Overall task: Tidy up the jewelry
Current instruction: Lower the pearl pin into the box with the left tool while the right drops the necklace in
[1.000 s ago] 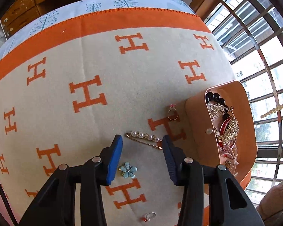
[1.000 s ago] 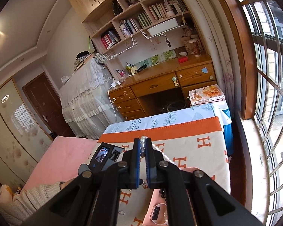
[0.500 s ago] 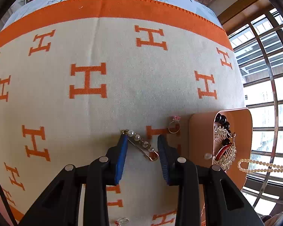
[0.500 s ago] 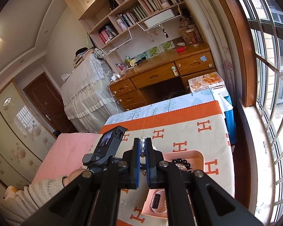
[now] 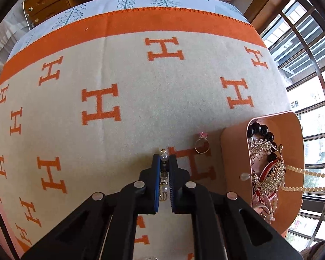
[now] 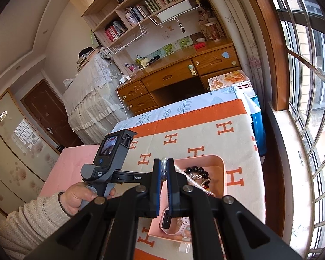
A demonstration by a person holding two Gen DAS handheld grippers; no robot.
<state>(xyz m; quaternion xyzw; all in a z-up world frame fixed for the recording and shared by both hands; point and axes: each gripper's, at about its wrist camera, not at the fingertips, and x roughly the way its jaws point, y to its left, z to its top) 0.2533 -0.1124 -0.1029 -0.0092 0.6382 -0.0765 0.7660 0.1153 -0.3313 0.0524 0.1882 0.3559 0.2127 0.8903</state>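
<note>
My left gripper point(image 5: 164, 159) is shut on a gold pearl brooch pin point(image 5: 163, 174) on the orange-and-cream blanket point(image 5: 140, 86). A gold ring with a pink stone point(image 5: 202, 144) lies just right of it. The pink tray point(image 5: 234, 143) at the right holds black beads point(image 5: 261, 131), gold hair combs and a watch. My right gripper point(image 6: 164, 166) is shut on a pearl necklace point(image 6: 164, 169) and holds it above the tray point(image 6: 223, 169); the strand hangs into the tray and shows in the left wrist view point(image 5: 307, 173).
The window with metal bars point(image 5: 309, 75) runs along the right edge of the table. A wooden desk point(image 6: 184, 75) and bookshelves stand beyond the far edge. The person's left hand and gripper handle point(image 6: 106, 166) show at the left of the tray.
My left gripper moved down over the pearl pin and closed on it. My right gripper stayed shut on the pearl necklace and came lower over the tray.
</note>
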